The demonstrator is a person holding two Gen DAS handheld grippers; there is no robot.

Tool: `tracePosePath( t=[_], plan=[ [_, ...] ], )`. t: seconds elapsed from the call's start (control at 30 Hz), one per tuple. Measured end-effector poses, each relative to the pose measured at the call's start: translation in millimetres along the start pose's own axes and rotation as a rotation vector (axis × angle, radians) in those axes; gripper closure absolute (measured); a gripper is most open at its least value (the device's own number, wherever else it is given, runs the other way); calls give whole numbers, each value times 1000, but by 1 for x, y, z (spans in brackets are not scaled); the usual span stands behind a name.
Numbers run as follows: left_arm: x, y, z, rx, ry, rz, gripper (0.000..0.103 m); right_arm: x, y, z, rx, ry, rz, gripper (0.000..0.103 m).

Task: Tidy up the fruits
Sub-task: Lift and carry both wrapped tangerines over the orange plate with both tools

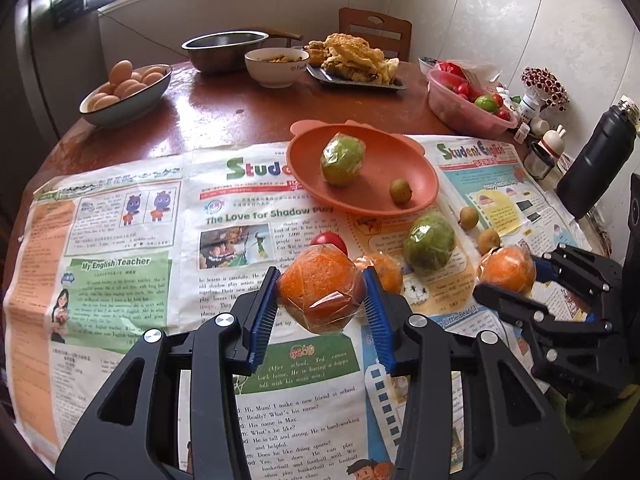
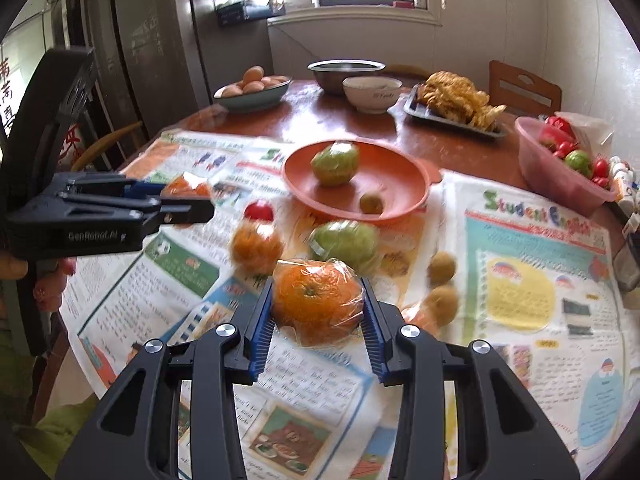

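Newspaper sheets (image 1: 132, 240) cover the near half of a round wooden table (image 1: 224, 120). Left gripper (image 1: 322, 294) is clamped on a plastic-wrapped orange (image 1: 320, 292) above the paper's middle; right gripper (image 2: 318, 300) is clamped on a second wrapped orange (image 2: 316, 300). Its wrap blurs the skin. On the paper's far edge, the orange plate (image 1: 384, 160) holds a wrapped green fruit (image 1: 343, 159); its rim hides part of the headline.

Fruit around the plate (image 1: 416, 196) on the newspaper (image 1: 120, 280)

In the plate lie a wrapped fruit (image 1: 343, 159) and a small round one (image 1: 400, 191) — before the plate, on the paper, another wrapped fruit (image 1: 429, 243), a tomato (image 1: 330, 240) and two small fruits (image 1: 469, 216); behind it — a bowl of eggs (image 1: 124, 94).
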State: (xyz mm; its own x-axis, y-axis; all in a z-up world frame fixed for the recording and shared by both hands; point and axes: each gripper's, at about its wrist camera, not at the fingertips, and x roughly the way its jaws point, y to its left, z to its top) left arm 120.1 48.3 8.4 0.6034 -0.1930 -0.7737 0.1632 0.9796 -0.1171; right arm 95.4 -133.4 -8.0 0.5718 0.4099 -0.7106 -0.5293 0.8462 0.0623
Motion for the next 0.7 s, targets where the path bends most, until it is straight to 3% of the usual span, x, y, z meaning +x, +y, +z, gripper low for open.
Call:
tracePosePath(
  t=[0.7],
  plan=[
    [15, -14, 45, 28, -1, -15, 69, -2, -44, 51, 7, -42, -32, 65]
  ],
)
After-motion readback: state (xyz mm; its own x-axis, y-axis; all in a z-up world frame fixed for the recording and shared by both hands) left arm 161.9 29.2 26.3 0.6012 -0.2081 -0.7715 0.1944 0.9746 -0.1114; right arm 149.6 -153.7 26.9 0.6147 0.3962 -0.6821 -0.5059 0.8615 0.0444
